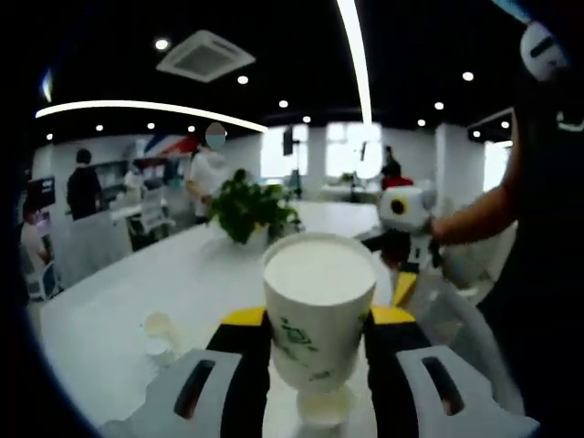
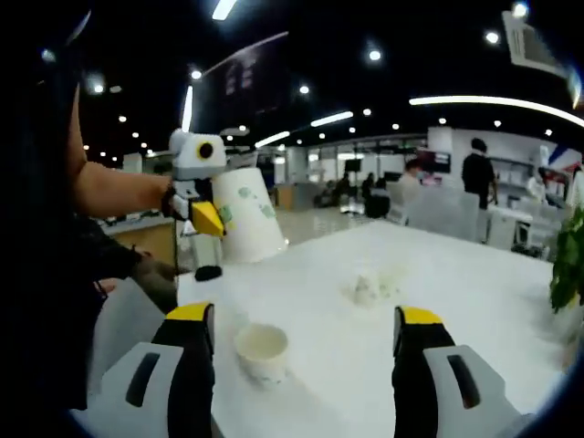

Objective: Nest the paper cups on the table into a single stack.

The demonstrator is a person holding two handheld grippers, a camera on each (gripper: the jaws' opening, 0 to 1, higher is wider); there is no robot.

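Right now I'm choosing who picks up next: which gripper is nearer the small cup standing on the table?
Right. The right gripper sits just behind the small cup, jaws open around it. The left gripper is lifted away, holding a large cup.

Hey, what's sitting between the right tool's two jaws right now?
In the right gripper view, a small paper cup stands upright on the white table between the open right tool's jaws, nearer the left one, not gripped.
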